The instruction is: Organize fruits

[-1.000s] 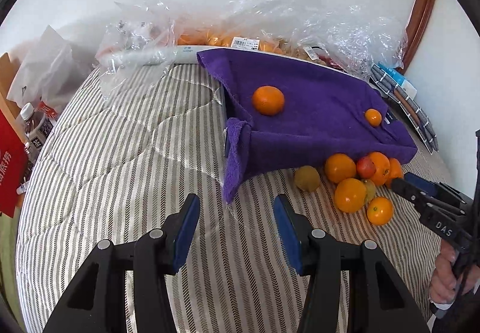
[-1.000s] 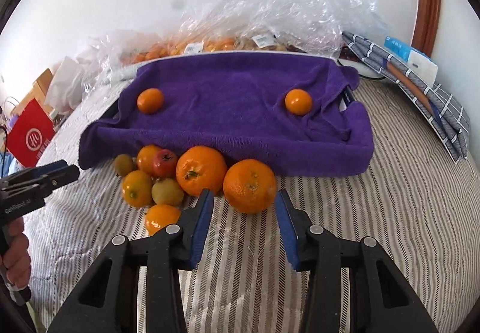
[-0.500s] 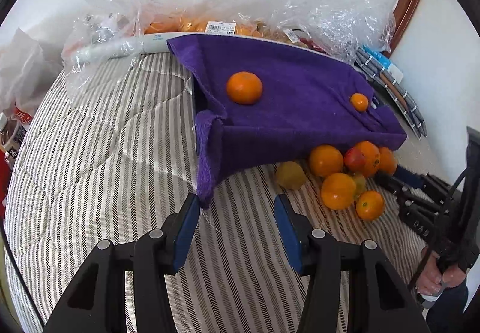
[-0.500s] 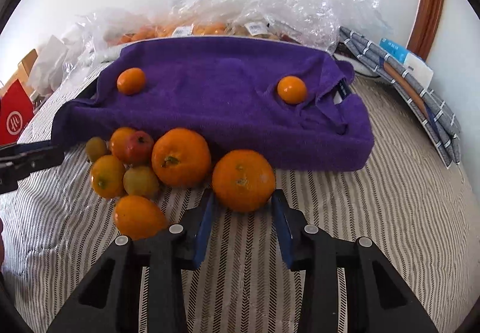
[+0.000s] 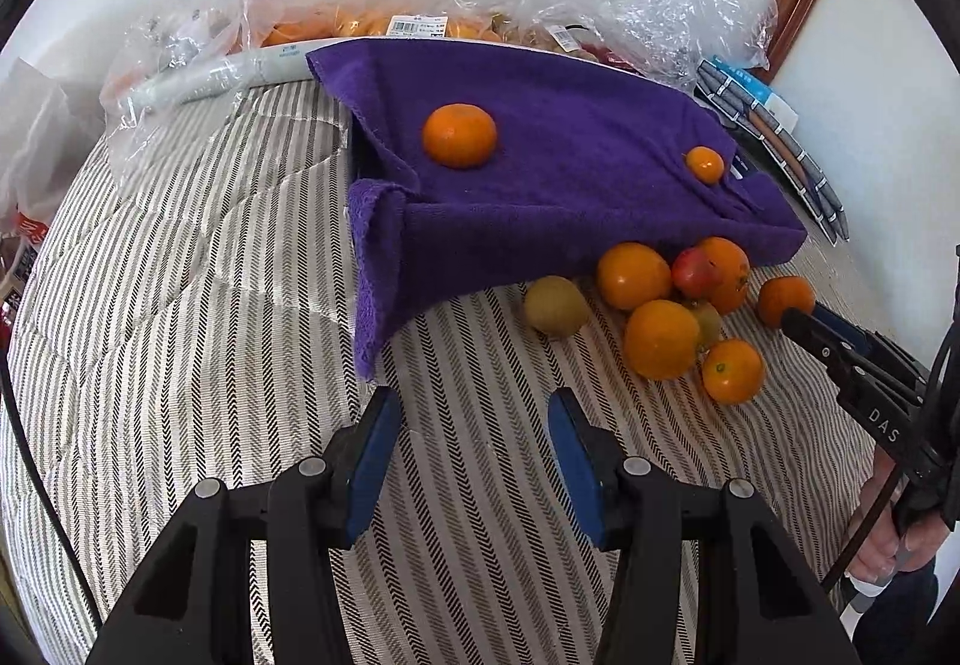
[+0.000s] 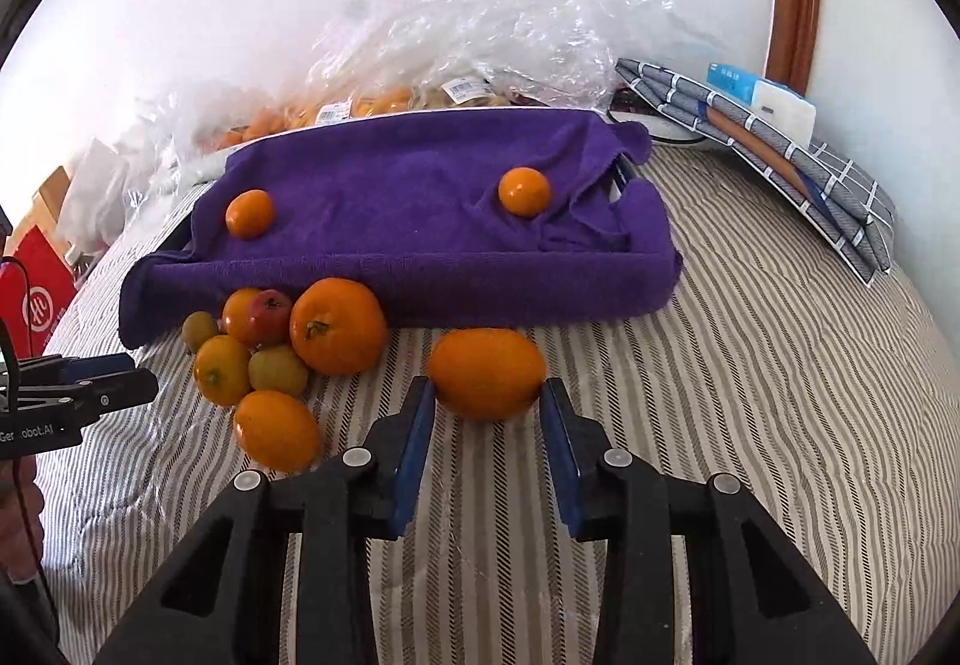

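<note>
A box draped in a purple towel [image 6: 420,269] lies on the striped bedcover, with two small oranges [image 6: 249,213] [image 6: 524,191] on top. In front of it sits a pile of fruit: a big orange [image 6: 337,326], a red apple [image 6: 267,314], smaller oranges and greenish fruits. My right gripper [image 6: 485,395] is shut on a large orange [image 6: 486,372], which sits apart, to the right of the pile. The left wrist view shows that orange [image 5: 783,299] at the right gripper's tips [image 5: 798,320]. My left gripper [image 5: 471,407] is open over bare bedcover, left of the pile [image 5: 660,338].
Clear plastic bags of fruit [image 6: 480,41] lie along the wall behind the towel. A folded checked cloth with boxes [image 6: 780,137] is at the back right. A red bag [image 6: 36,299] and a white bag stand off the bed's left edge. A hand [image 5: 900,551] holds the right gripper.
The right jaws have narrowed onto the large orange and carried it to the right, away from the big orange. The left gripper has turned slightly; its jaws are unchanged.
</note>
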Available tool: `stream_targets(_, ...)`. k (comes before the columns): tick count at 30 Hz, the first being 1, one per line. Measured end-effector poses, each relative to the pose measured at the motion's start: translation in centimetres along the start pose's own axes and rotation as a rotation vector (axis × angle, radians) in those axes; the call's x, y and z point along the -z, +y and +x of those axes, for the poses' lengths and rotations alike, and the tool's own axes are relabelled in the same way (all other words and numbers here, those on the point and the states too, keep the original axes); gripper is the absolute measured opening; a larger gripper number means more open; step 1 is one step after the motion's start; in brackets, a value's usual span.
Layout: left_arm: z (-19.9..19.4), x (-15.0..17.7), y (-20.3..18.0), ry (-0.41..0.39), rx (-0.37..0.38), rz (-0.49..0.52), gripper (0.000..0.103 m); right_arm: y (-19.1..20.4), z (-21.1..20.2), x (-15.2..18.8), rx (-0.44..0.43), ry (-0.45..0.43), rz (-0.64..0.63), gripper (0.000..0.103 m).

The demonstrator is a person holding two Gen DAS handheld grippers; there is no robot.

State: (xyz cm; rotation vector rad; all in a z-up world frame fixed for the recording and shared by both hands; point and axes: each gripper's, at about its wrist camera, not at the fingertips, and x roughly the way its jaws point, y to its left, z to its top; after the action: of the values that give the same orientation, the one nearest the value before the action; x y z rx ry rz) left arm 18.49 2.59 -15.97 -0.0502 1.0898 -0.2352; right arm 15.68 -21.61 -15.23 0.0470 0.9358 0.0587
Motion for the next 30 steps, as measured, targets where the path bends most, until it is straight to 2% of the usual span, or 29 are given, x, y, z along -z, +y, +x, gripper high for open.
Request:
stream_targets(8,0.0,0.0,-0.1,-0.002,-0.017,0.01,0.049,-1.3,-0.7,0.1,-0.024,-0.014,0.029,0.035)
stream_targets(17,0.2,-0.1,-0.2,-0.012,-0.072,0.03,0.049,-1.9,-0.9,0.2,-0.052,-0.034,0.055,0.035)
stream_targets(19,0.3,-0.1,-0.2,-0.016,-0.082,0.032,0.049,-2.0,-1.0,0.2,-0.061,-0.035,0.057,0.033)
stream_targets(21,0.3,-0.1,-0.3,-0.018,-0.088,0.038,0.049,-2.0,-1.2,0.1,-0.073,-0.041,0.059,0.021)
stream_targets(23,0.3,-0.1,-0.4,-0.02,-0.099,0.051,0.049,-2.0,-1.5,0.1,-0.093,-0.043,0.061,0.021)
stream_targets(30,0.3,-0.1,-0.1,-0.032,-0.104,0.043,0.049,-1.2,-0.3,0.0,-0.077,-0.003,0.015,0.021)
